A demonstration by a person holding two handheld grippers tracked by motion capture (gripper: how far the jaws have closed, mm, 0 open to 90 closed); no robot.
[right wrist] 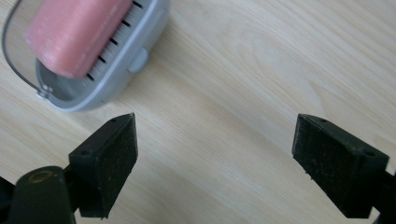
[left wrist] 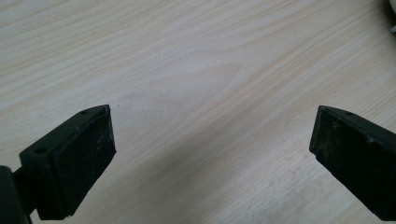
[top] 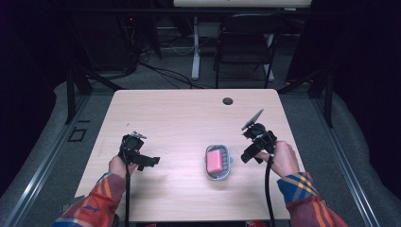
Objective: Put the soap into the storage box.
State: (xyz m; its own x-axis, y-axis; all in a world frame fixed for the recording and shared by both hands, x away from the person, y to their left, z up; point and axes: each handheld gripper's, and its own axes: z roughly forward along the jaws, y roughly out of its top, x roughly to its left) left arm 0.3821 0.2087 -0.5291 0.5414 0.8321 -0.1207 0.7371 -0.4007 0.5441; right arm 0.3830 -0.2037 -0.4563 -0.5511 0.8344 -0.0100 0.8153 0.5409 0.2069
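Resting in the slotted grey plastic soap dish (top: 218, 163) mid-table, the pink rectangular soap bar (top: 215, 161) looks placed; the right gripper (top: 249, 153) beside it and left gripper (top: 147, 161) well apart both gape empty, so retreating seems next.

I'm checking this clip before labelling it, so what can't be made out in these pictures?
- Grey dish: right gripper view, far end cut off by the top and left edges.
- Pink block: underside hidden by the dish; blurred in the right gripper view.
- Left gripper: high view, jaws too small to judge.
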